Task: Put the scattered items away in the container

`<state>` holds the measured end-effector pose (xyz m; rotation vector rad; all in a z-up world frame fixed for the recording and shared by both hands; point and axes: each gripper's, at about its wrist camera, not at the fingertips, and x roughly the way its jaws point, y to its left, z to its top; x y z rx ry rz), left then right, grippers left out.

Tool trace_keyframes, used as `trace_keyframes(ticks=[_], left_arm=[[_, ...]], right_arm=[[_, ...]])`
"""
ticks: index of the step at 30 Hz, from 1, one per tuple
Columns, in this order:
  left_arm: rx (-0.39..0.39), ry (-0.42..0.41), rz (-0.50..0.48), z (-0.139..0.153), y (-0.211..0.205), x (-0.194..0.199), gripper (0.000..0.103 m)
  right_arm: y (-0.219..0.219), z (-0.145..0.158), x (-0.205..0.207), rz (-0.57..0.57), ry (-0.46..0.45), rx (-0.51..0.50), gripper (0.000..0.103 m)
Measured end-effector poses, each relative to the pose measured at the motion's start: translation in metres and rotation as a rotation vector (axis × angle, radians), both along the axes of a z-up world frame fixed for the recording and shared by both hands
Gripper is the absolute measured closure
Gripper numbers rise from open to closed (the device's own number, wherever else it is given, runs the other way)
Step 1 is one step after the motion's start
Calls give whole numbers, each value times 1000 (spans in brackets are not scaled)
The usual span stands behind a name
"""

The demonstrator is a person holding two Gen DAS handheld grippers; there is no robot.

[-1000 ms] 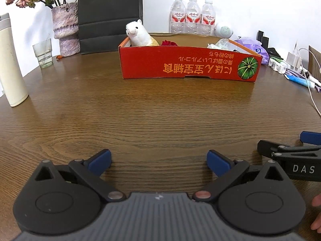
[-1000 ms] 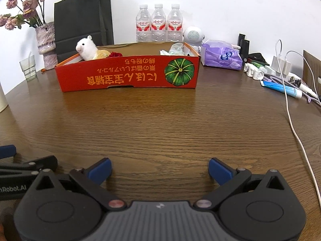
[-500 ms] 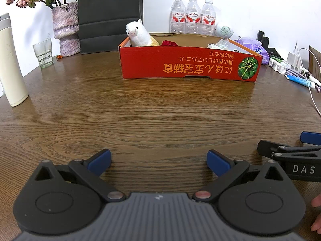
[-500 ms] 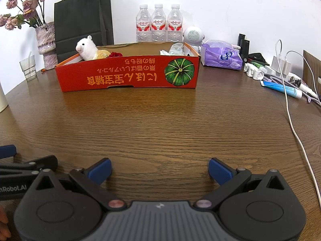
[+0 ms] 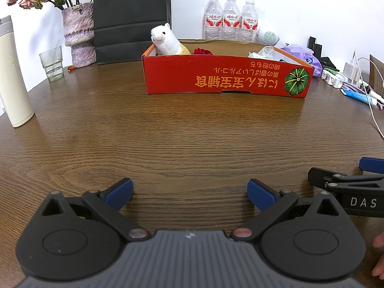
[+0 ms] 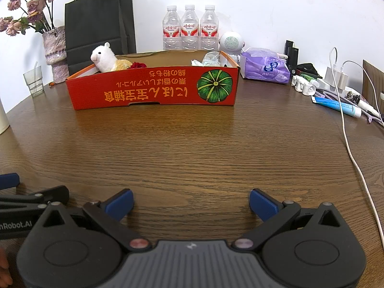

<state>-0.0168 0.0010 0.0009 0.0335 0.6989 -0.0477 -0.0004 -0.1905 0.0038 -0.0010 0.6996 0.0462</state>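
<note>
Brown wood-grain table (image 5: 192, 144), white wall behind. Left gripper (image 5: 189, 190) sits low over the near edge of the table, jaws spread wide, nothing between them. Right gripper (image 6: 190, 200) is beside it, equally wide apart and empty; each shows at the edge of the other's view.

Bare wood lies ahead of both. The red cardboard container (image 6: 153, 91) stands well apart at the far side, already holding a white plush alpaca (image 6: 105, 58), a red rose (image 6: 138, 65) and crumpled clear wrapping (image 6: 208, 58).

Judgement: little remains loose in the central area; the task looks near done or done.

Risks: the white charging cable (image 6: 357, 165) trails along the right side and could snag a right-hand reach. The blue tube (image 6: 336, 105) and purple tissue pack (image 6: 264, 68) may not be task items, so there is a mis-selection hazard. Any reach leftward passes the drinking glass (image 5: 51, 63) and tall cream flask (image 5: 13, 76), both liable to tip.
</note>
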Motion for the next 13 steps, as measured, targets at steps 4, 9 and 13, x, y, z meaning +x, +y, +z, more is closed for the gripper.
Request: trace_keyframes(ticks=[4,9,13], left_arm=[[0,0,0,0,0,0,0],[0,0,1,0,0,0,0],[1,0,1,0,-1,1,0]], right_arm=[[0,0,0,0,0,0,0],[0,0,0,0,0,0,0],[0,0,0,0,0,0,0]])
